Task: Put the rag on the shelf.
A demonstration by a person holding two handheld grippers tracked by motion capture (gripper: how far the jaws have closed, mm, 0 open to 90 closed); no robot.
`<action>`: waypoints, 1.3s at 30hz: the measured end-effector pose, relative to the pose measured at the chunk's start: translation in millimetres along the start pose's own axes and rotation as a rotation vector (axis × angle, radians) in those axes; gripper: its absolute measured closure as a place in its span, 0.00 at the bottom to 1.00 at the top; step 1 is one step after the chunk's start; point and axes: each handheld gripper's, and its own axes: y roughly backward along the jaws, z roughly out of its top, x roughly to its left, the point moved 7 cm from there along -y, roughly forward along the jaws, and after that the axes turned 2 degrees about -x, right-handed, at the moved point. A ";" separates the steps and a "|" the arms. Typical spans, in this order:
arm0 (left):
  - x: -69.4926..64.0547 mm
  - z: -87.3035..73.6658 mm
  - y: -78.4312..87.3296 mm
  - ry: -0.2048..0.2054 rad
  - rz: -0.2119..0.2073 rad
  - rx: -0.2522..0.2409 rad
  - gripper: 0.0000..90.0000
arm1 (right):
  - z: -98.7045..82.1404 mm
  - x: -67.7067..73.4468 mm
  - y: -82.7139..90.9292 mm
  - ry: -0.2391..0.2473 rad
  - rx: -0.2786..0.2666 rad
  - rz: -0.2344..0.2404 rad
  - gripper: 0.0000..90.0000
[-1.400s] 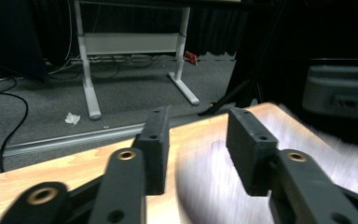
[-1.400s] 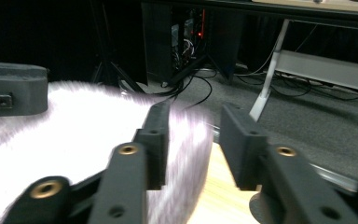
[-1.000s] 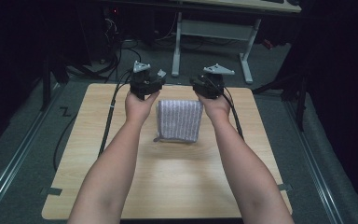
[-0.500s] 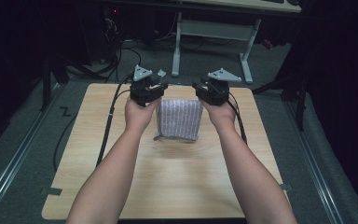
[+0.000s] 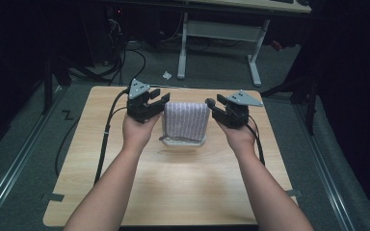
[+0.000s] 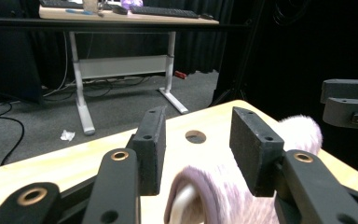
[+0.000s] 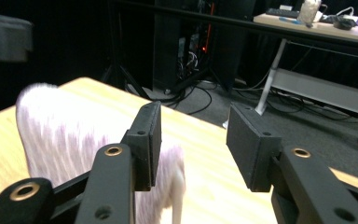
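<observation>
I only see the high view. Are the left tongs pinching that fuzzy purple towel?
Observer: No. In the left gripper view the left tongs are open and have just been opening. The towel lies low between them, not squeezed.
Operator: What about the right tongs?
Observer: The right tongs are open too and have just been opening. In the right gripper view the towel sits mostly beside their left jaw, with bare table in the gap.

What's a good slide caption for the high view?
Two hand-held grippers, left gripper and right gripper, open on either side of a folded striped cloth on a wooden table.
</observation>
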 end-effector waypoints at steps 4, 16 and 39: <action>-2.6 -15.1 9.1 -0.030 0.001 0.011 0.62 | -16.2 -1.5 11.9 0.004 0.012 -0.003 0.60; -10.8 -87.4 23.2 -0.005 -0.044 0.109 0.59 | -58.8 -2.9 34.6 0.035 0.089 -0.013 0.54; -45.3 -220.8 120.9 -0.062 -0.082 0.387 0.53 | -201.6 16.7 118.7 -0.018 0.290 -0.001 0.52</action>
